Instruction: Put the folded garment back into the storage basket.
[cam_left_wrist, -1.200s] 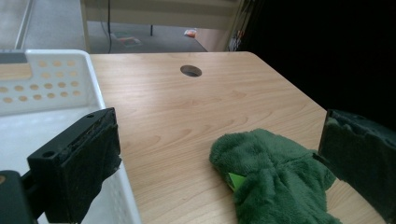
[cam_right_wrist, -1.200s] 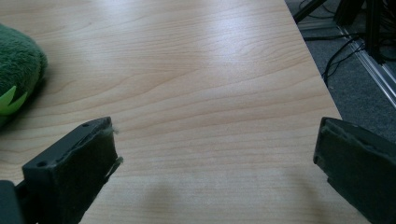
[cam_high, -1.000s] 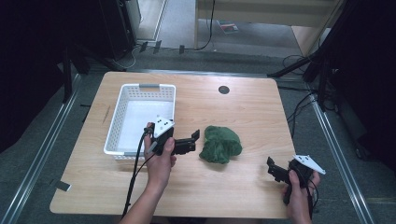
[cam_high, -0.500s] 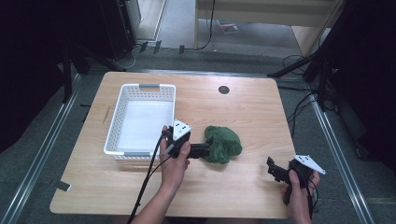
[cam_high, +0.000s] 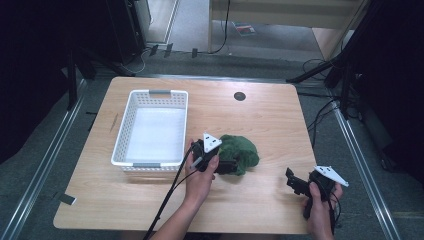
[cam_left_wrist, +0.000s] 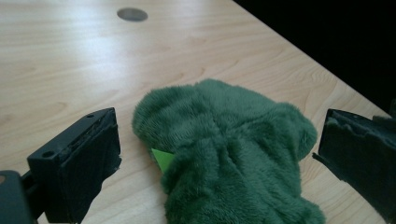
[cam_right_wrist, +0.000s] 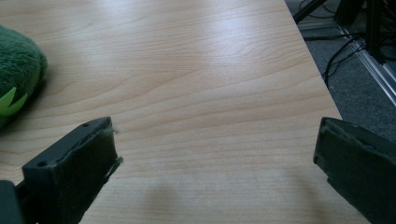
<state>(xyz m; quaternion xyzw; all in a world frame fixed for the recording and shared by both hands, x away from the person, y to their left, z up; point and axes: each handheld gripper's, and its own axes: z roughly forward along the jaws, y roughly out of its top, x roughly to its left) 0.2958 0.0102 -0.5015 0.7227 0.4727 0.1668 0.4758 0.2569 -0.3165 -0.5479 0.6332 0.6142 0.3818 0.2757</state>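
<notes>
Left tool gaping wide around the green plush, nothing gripped yet.
Push lower, pinch the thick middle; right tool, right of the plush, idles wide apart and empty.

Plush toy: deep green fur, one bright lime-green tag or patch at its edge. Basket: white lattice walls, white floor, grey grips at both short ends. Table: pale wood, fine grain streaks, one dark round grommet. Left gripper: black jaws. Right gripper: black jaws too. Floor: grey, silver rails.
</notes>
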